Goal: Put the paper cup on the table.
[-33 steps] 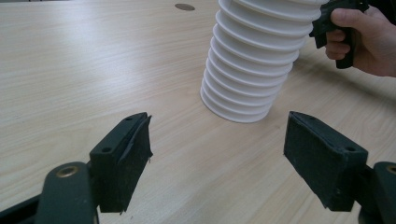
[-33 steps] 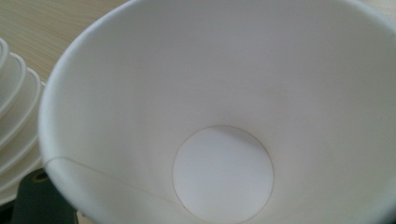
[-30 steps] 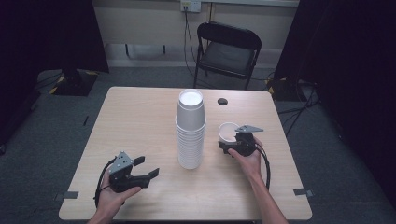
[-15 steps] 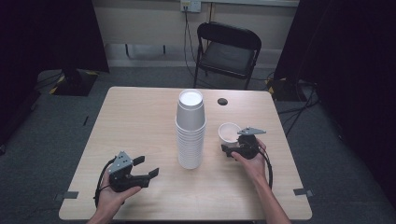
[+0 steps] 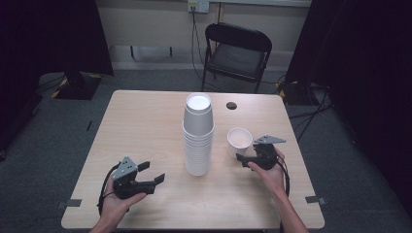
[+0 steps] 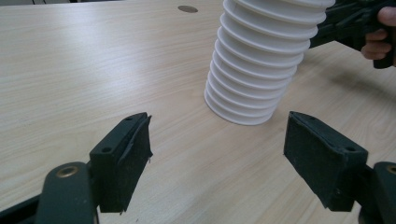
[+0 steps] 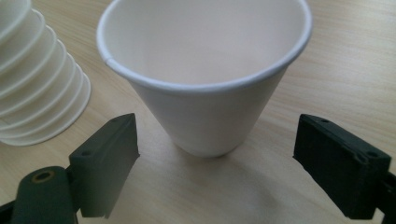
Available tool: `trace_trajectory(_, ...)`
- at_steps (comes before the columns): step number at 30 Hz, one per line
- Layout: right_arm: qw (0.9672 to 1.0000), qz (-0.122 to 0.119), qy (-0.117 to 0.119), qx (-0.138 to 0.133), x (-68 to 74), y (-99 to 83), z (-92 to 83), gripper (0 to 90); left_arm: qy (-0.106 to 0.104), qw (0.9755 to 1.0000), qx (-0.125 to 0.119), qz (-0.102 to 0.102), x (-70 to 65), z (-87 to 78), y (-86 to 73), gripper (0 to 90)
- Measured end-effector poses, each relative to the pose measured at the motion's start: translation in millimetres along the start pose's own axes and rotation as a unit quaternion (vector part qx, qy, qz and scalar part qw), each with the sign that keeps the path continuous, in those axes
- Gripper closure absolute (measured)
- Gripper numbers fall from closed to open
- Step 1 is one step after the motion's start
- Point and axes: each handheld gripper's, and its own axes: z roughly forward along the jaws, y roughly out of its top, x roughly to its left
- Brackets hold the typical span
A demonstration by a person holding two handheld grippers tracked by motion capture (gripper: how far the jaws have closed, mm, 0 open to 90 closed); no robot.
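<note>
White cup [image 7: 205,84], right gripper [image 5: 247,158] level (fingers [image 7: 105,163] spread)

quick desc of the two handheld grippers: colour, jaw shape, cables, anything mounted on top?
Both are black. The left gripper and right gripper each have two flat, blocky jaws with dark rubbery pads on metal arms joined by visible pivot bolts. Each carries a grey three-cornered plate on top. A black cable loops from the body past the wrist. No sleeves visible; forearms are bare.

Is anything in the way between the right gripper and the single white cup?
No. The single cup stands upright on the table, right ahead of the open right gripper, with bare wood between. The cup stack stands off to one side.
</note>
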Motion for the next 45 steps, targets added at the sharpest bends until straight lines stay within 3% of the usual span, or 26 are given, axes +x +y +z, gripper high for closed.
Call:
trace_trajectory(12, 0.9989, 0.002, 0.000, -0.047, 5.4, -8.5, -42.8, 14.3, 0.015, 0.9999, -0.005, 0.000, 3.5, -1.8, 2.6, 15.7)
trace_trajectory(14, 0.9983, 0.011, 0.001, -0.058, 8.1, -11.8, -54.1, 14.5, 0.018, 0.9998, -0.008, -0.001, 3.7, -2.6, 3.9, 15.6)
trace_trajectory(23, 0.9979, 0.024, 0.013, -0.058, 13.7, -24.1, -85.3, 13.9, 0.013, 0.9997, -0.013, -0.018, 9.3, -9.3, 6.0, 15.6)
trace_trajectory(31, 0.9983, 0.020, 0.006, -0.054, 25.3, -45.3, -106.8, 13.8, 0.006, 0.9999, -0.015, 0.002, 6.8, -12.5, 5.8, 15.6)
trace_trajectory(34, 0.9985, 0.022, 0.009, -0.049, 24.4, -48.1, -110.5, 13.7, 0.009, 1.0000, -0.004, 0.002, 7.2, -11.5, 3.9, 15.7)
trace_trajectory(39, 0.9983, 0.022, -0.012, -0.052, 19.1, -62.4, -117.7, 13.8, 0.015, 0.9998, 0.014, 0.000, 9.3, -8.6, -2.0, 15.8)
trace_trajectory(41, 0.9980, 0.036, -0.010, -0.051, 15.1, -66.7, -118.5, 14.1, 0.017, 0.9998, 0.015, 0.000, 9.8, -8.7, -1.8, 15.8)
trace_trajectory(42, 0.9968, 0.057, -0.004, -0.055, 12.1, -69.9, -119.3, 14.1, 0.020, 0.9997, 0.013, 0.000, 9.7, -8.9, -1.9, 15.8)
trace_trajectory(44, 0.9970, 0.058, 0.000, -0.052, 11.1, -70.8, -119.4, 14.1, 0.021, 0.9997, 0.012, -0.001, 9.2, -10.8, -2.1, 15.8)
trace_trajectory(45, 0.9972, 0.054, -0.009, -0.051, 10.9, -71.2, -119.9, 14.1, 0.022, 0.9997, 0.010, 0.000, 9.4, -11.7, -2.1, 15.8)
